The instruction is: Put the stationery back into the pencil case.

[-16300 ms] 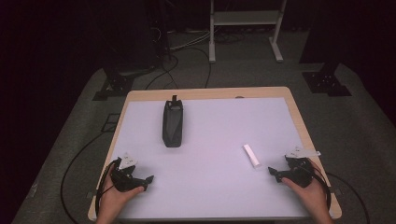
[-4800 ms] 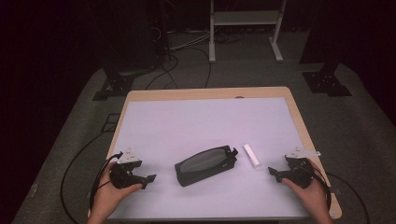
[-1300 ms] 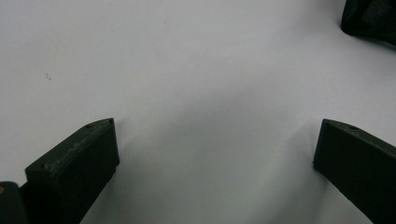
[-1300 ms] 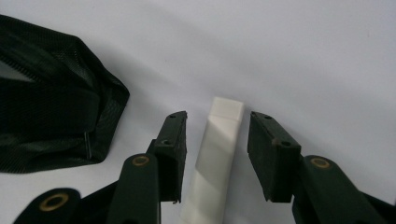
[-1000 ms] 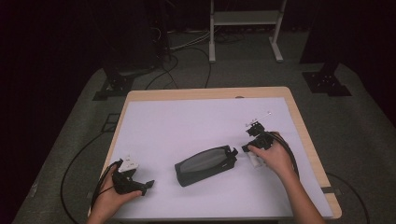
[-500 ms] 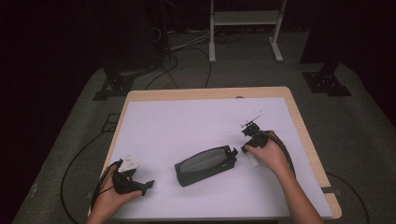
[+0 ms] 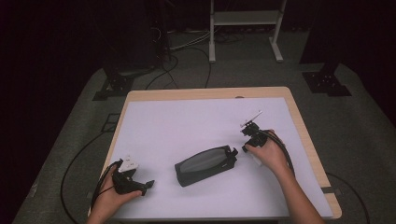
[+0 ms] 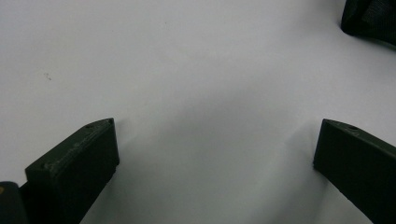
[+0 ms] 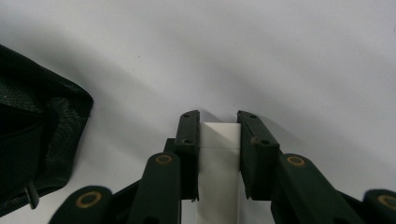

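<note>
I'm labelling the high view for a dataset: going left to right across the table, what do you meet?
Left gripper, fingers open over bare table → black mesh pouch lying on its side → right gripper, fingers shut on the white block, just right of the pouch → the table's wooden right edge.

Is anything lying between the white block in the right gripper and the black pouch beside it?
Nothing visible. The right gripper is shut on the white block, and bare white table separates it from the open end of the black pouch.
</note>
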Demonstrator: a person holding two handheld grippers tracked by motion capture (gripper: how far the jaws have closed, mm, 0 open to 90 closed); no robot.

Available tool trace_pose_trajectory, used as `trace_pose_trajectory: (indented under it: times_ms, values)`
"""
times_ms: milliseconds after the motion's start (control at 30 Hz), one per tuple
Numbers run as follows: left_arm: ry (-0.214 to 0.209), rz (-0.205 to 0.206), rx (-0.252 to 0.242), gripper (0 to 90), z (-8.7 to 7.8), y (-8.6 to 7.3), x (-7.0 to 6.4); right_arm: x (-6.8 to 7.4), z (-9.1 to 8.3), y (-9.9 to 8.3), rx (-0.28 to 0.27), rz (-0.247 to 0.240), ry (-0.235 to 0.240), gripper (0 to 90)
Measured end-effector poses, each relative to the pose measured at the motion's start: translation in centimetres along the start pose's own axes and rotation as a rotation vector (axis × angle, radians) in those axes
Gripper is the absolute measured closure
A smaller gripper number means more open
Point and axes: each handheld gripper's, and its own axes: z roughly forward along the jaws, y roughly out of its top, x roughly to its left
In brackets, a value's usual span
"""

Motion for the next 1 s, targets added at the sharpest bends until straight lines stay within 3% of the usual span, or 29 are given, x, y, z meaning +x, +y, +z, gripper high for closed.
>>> trace_pose_trajectory:
  times_ms: [300,333,433,533,1000]
  values:
    - [0.0,0.0,0.0,0.0,0.0,0.0,0.0,-0.4,-0.4,-0.4,-0.046,-0.008,0.021,70.2]
    - [0.0,0.0,0.0,0.0,0.0,0.0,0.0,-0.6,-0.8,-0.6,-0.078,-0.008,0.034,70.2]
    - [0.0,0.0,0.0,0.0,0.0,0.0,0.0,-0.7,-1.1,-0.8,-0.107,-0.004,0.045,70.2]
    - [0.0,0.0,0.0,0.0,0.0,0.0,0.0,-1.2,-1.9,-1.6,-0.19,0.003,0.073,70.3]
    - [0.0,0.0,0.0,0.0,0.0,0.0,0.0,-1.9,-4.5,-4.2,-0.403,0.002,0.131,70.3]
